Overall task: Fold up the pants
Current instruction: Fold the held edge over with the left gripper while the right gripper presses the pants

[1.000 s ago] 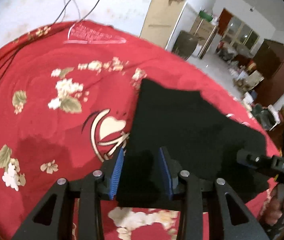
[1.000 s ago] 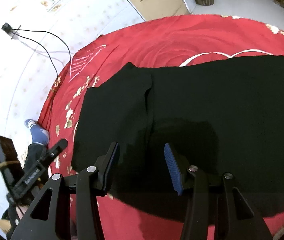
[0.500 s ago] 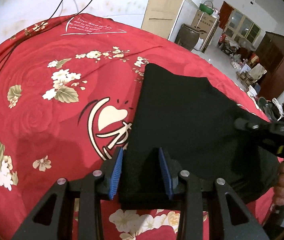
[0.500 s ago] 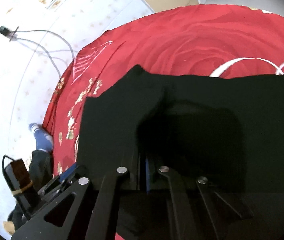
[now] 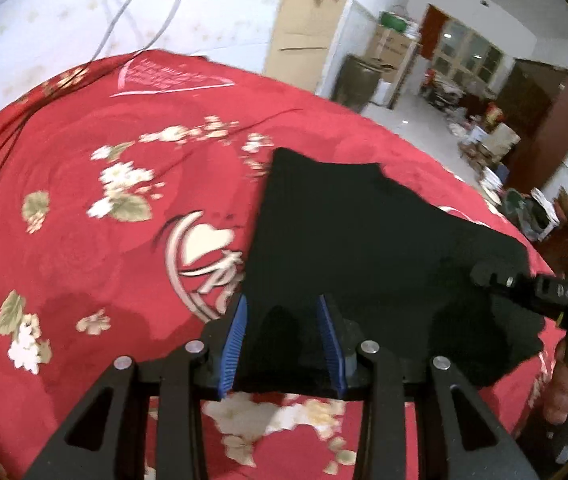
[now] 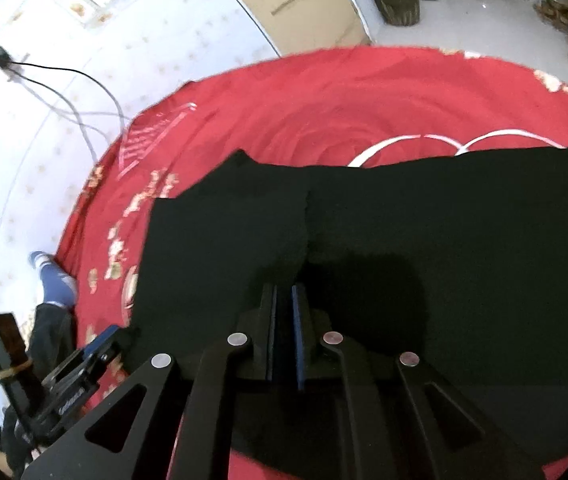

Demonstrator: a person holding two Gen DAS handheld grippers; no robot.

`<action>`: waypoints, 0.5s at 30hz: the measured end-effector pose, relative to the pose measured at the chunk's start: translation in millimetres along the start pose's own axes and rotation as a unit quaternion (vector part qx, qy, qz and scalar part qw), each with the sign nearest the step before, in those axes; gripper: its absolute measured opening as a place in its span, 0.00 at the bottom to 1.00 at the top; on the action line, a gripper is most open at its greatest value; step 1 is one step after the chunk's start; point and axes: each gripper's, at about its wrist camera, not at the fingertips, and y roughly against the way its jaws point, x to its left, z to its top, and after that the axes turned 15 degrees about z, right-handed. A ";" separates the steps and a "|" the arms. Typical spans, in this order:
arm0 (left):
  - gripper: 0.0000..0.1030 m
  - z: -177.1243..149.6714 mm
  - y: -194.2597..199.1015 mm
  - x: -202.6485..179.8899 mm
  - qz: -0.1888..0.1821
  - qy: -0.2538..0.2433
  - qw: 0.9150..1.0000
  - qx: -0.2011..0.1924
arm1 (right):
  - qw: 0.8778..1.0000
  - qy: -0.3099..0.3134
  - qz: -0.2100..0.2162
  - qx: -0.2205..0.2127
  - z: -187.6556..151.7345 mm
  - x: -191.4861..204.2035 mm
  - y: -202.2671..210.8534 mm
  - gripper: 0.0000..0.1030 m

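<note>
Black pants (image 5: 356,232) lie on a red floral tablecloth (image 5: 84,208); they also fill the right wrist view (image 6: 424,240). My left gripper (image 5: 282,322) is open, its blue-padded fingers (image 5: 236,332) standing on either side of the pants' near edge. My right gripper (image 6: 284,312) is shut on a pinch of the black cloth at the near edge. It also shows at the right of the left wrist view (image 5: 492,276), on the pants' right corner. The left gripper appears at the lower left of the right wrist view (image 6: 104,340).
The round table's cloth (image 6: 364,100) reaches a tiled wall with cables (image 6: 64,92). A brown jar (image 5: 358,80) and a dark cabinet (image 5: 544,120) stand on the floor beyond. A foot in a blue sock (image 6: 54,276) is beside the table.
My right gripper closed from wide open onto the pants' near edge. My left gripper stayed open at the edge while the view shifted slightly.
</note>
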 end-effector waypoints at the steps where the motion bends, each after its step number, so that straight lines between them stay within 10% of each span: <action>1: 0.38 -1.7 -0.3 -5.7 -0.006 -0.010 1.000 0.003 | 1.000 0.003 0.013 0.011 -7.9 3.7 2.1 0.10; 6: 0.38 -15.0 -10.2 -23.3 -0.014 -0.049 0.998 0.042 | 0.991 -0.006 0.010 0.132 -40.2 5.1 -27.9 0.11; 15: 0.38 -13.6 2.8 -25.2 -0.012 -0.054 0.998 0.039 | 0.997 -0.002 -0.003 0.081 -31.5 11.0 3.6 0.12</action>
